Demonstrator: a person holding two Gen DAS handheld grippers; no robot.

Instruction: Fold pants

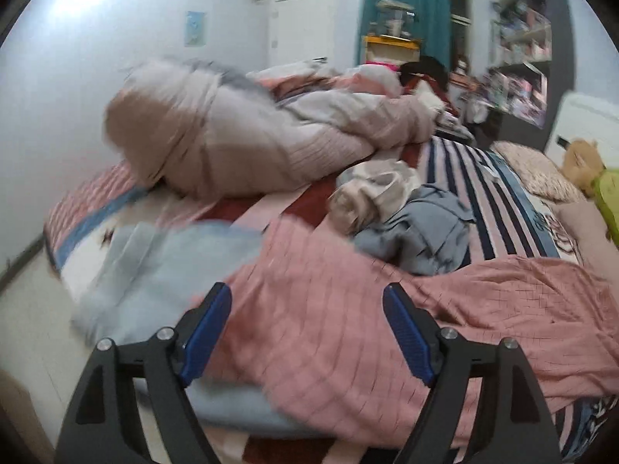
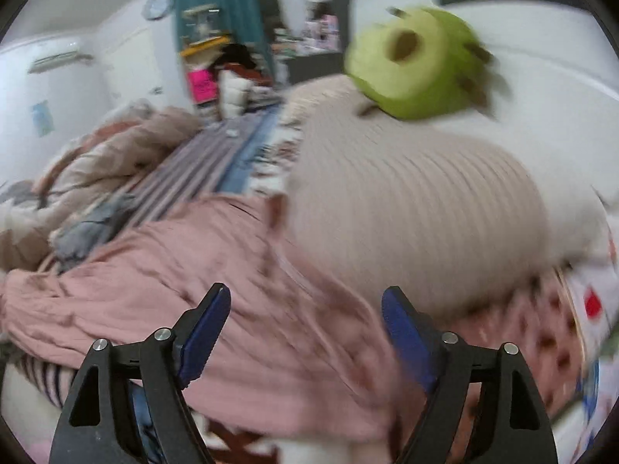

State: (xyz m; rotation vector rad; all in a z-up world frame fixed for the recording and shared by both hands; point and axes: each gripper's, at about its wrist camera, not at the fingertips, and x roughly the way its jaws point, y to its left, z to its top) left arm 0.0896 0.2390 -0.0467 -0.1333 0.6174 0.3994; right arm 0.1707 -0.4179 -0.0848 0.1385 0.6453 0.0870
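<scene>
Left wrist: no legible writing on pink pants (image 1: 317, 301).

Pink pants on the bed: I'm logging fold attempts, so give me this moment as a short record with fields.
garment: pink checked pants, spread across the near part of the bed, wrinkled, not visibly folded
surface: striped bedsheet
left tool: open, over the pants, gripping nothing
right tool: open, over the pants, gripping nothing
nearby clothes: grey garment bunched just beyond the pants; light blue cloth to their left
bedding: beige duvet heaped farther back
other: green plush toy on a ribbed pillow
image quality: both views motion-blurred
</scene>
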